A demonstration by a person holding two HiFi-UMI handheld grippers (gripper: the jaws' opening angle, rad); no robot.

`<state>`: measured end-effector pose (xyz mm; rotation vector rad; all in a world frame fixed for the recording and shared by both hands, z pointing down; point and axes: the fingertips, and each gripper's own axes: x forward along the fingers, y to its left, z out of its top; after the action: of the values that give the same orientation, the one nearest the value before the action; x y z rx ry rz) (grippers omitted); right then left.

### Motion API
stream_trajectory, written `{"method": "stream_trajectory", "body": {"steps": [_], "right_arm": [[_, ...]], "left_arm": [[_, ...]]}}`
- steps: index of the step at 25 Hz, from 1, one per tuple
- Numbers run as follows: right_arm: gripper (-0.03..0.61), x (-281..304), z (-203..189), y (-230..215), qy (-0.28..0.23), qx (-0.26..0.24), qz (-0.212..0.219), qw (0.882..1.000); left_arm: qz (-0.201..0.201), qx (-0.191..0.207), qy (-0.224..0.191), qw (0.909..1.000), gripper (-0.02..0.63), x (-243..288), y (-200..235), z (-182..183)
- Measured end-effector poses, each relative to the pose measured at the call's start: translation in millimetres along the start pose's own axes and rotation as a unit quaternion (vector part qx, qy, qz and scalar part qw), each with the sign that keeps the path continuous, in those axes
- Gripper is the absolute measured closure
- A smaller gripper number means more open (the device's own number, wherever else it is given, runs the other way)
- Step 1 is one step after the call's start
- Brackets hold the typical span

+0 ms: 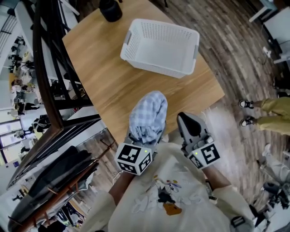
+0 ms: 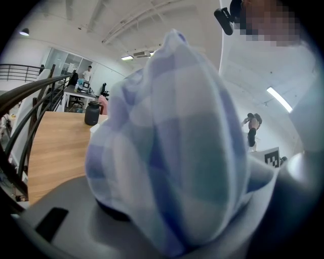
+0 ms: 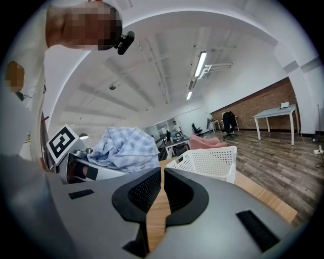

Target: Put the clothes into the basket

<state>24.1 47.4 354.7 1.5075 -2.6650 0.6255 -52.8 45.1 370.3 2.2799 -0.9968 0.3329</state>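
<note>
A bunched blue-and-white checked cloth is held over the near edge of the wooden table, and my left gripper is shut on it. In the left gripper view the cloth fills most of the picture and hides the jaws. The white perforated basket stands empty at the far side of the table, well beyond both grippers. My right gripper hovers just right of the cloth, shut with nothing in it. In the right gripper view its pads nearly touch; the cloth shows at left and the basket ahead.
A dark round container sits at the table's far corner. A black metal railing runs along the table's left side, with dark garments below it. A person's legs and shoes stand on the wooden floor at right.
</note>
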Motion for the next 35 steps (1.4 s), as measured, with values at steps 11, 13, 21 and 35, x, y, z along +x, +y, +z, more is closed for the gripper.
{"method": "stream_trajectory", "body": {"steps": [11,13,21,35], "right_arm": [[0.546,31,21,-26,-0.004,-0.007,0.016,1.000],[0.546,34,22,-32,-0.002,-0.007,0.016,1.000],[0.546,50,37,-59,-0.008,0.003,0.014,1.000],[0.546,79,40,-99,0.007,0.014,0.023,1.000]], "left_arm": [[0.010,0.002,0.003,0.9999,0.359,35,14,22],[0.011,0.000,0.005,0.9999,0.359,41,15,25],[0.010,0.001,0.011,0.9999,0.359,68,14,44],[0.039,-0.020,0.008,0.9990,0.359,99,34,62]]}}
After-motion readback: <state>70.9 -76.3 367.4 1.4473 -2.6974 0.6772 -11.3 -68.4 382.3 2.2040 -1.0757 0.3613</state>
